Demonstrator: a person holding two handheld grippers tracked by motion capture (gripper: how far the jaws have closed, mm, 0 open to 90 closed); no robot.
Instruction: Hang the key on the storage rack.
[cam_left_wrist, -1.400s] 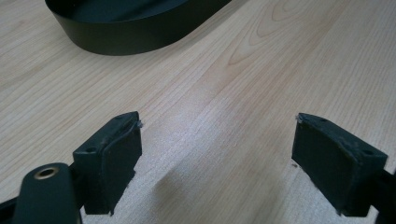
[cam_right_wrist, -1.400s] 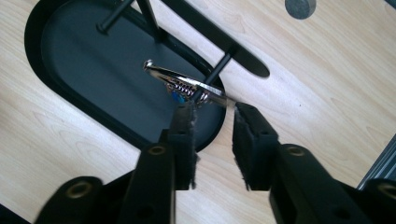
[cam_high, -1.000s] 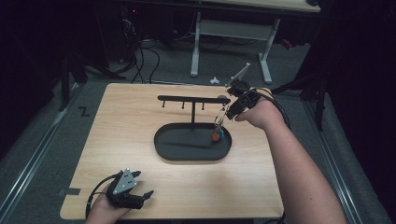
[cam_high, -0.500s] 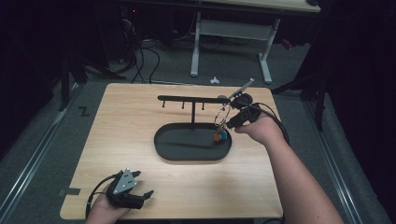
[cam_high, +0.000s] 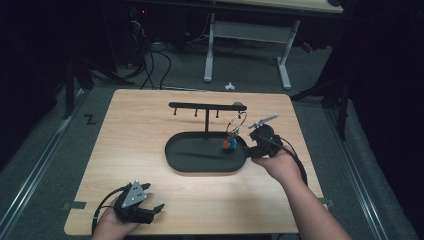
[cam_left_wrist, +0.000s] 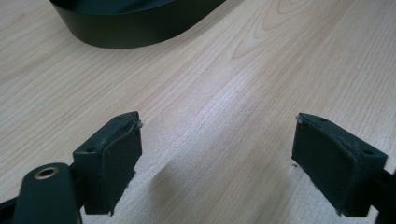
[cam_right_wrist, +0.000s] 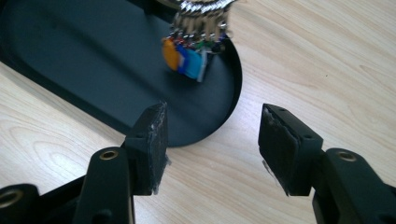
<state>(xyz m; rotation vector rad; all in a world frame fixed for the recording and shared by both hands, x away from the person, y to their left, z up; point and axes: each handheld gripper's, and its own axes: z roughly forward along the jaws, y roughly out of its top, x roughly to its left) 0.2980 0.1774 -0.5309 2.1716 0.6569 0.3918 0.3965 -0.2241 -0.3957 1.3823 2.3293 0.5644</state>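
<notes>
Black oval tray (cam_high: 200, 162) sits mid-table, a T-shaped rack (cam_high: 206, 106) rising from it with small pegs under its bar. Off the right end of that bar hangs a key ring (cam_high: 235, 122), and its bunch of coloured tags (cam_high: 229, 144) dangles down over the tray's right end; whether the tags touch the tray floor, I cannot tell. In the right gripper view the tags (cam_right_wrist: 187, 58) show orange, blue and pale, with metal clips above them. Right gripper (cam_high: 256, 145) sits at the tray's right rim, jaws spread apart with nothing between them, wood and the tray edge (cam_right_wrist: 233, 98) showing in the gap. Over at the near left corner of the wooden table (cam_high: 140, 130), the left gripper (cam_high: 145, 210) rests low, jaws wide apart and empty, bare wood between the pads (cam_left_wrist: 116, 154). Tray wall (cam_left_wrist: 135, 32) shows at the top of that view, well apart from the jaws.
</notes>
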